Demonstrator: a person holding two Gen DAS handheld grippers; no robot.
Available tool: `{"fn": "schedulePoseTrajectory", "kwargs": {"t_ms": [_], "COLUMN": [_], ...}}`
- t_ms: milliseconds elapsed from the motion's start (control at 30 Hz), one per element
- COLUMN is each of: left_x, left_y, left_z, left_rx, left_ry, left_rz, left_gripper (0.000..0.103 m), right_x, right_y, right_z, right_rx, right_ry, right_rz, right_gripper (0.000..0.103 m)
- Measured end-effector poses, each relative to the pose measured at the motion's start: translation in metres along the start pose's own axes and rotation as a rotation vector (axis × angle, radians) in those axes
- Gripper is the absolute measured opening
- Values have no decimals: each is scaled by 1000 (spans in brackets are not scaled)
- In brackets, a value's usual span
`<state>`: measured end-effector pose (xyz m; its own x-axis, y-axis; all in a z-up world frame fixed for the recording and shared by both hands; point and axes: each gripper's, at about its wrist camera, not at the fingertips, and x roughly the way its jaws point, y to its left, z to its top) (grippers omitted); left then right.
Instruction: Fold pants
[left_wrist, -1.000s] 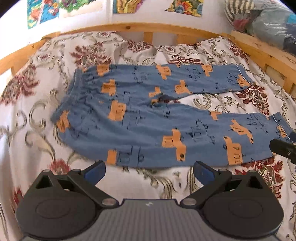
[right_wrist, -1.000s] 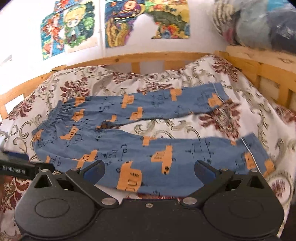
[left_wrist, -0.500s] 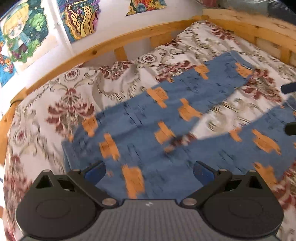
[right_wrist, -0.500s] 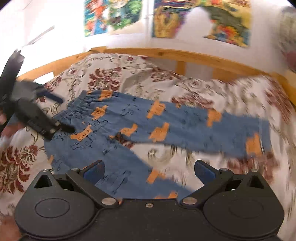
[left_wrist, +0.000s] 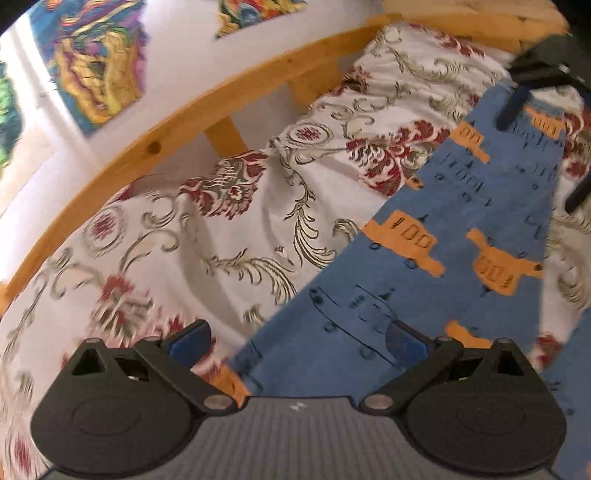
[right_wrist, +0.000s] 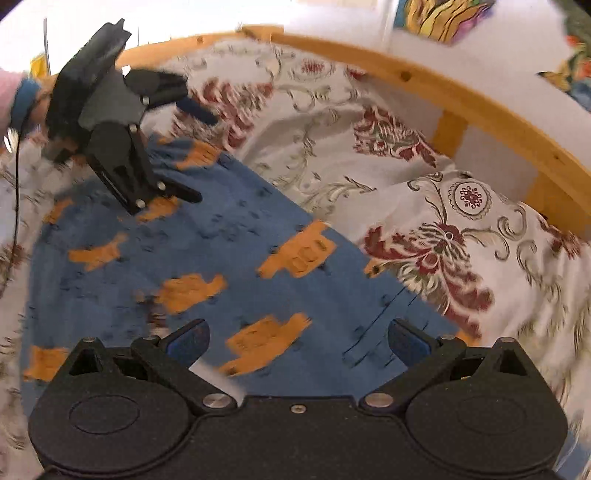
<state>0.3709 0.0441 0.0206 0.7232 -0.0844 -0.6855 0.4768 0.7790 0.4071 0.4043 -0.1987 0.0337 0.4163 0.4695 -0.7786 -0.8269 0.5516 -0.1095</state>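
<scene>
Blue pants (left_wrist: 436, 280) printed with orange trucks lie flat on the flowered bedspread (left_wrist: 229, 236). My left gripper (left_wrist: 297, 341) is open and low over the far edge of the pants, its left finger over the bedspread and its right finger over the cloth. In the right wrist view the pants (right_wrist: 207, 266) fill the left and middle. My right gripper (right_wrist: 297, 341) is open above the far leg, close to its far edge. Each gripper shows in the other's view: the left gripper (right_wrist: 192, 151) stands open at the waist end, the right gripper (left_wrist: 546, 147) stands open further along the leg.
A wooden bed rail (left_wrist: 207, 107) curves behind the bedspread, with a white wall and colourful posters (left_wrist: 99, 62) above it. A hand in a pink sleeve with a blue cuff (right_wrist: 22, 96) holds the left gripper. A thin black cable (right_wrist: 16, 177) hangs beside it.
Both grippers have moved forward and down from the near side of the bed to the far leg's edge. The pants have not moved. Both jaws stay open.
</scene>
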Motion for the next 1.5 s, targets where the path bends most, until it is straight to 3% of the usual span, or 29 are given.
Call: {"fn": "schedulePoseTrajectory", "kwargs": {"t_ms": [333, 433, 600, 700, 767, 900, 967, 1033, 1167, 1233, 1500], "left_x": [50, 55, 63, 66, 66, 67, 67, 67, 63, 61, 54], "left_y": [35, 33, 33, 32, 31, 31, 30, 28, 17, 15, 15], "left_z": [-2, -5, -3, -1, 0, 3, 4, 4, 0, -1, 2], "left_rx": [-60, -52, -30, -11, 5, 40, 48, 52, 96, 106, 89], "left_ry": [35, 37, 62, 71, 74, 87, 95, 102, 86, 81, 75], "left_rz": [-118, -128, -118, -109, -100, -75, -81, -99, -97, -91, -49], "left_gripper": [103, 102, 93, 83, 69, 53, 38, 23, 7, 4, 0], "right_x": [54, 68, 86, 88, 87, 85, 84, 84, 83, 82, 73], "right_y": [-45, -47, -51, -53, -56, -57, -54, -50, -47, -47, -39], "right_z": [45, 49, 48, 46, 46, 46, 46, 44, 40, 38, 30], "right_rx": [-54, -70, -89, -110, -118, -177, -207, -232, -243, -236, -229], "right_ry": [76, 100, 152, 164, 168, 189, 194, 195, 187, 181, 131], "right_rz": [-11, -10, 6, 15, 20, 9, -2, 1, 4, 8, -27], "right_gripper": [87, 84, 76, 73, 68, 52, 46, 35, 14, 4, 2]}}
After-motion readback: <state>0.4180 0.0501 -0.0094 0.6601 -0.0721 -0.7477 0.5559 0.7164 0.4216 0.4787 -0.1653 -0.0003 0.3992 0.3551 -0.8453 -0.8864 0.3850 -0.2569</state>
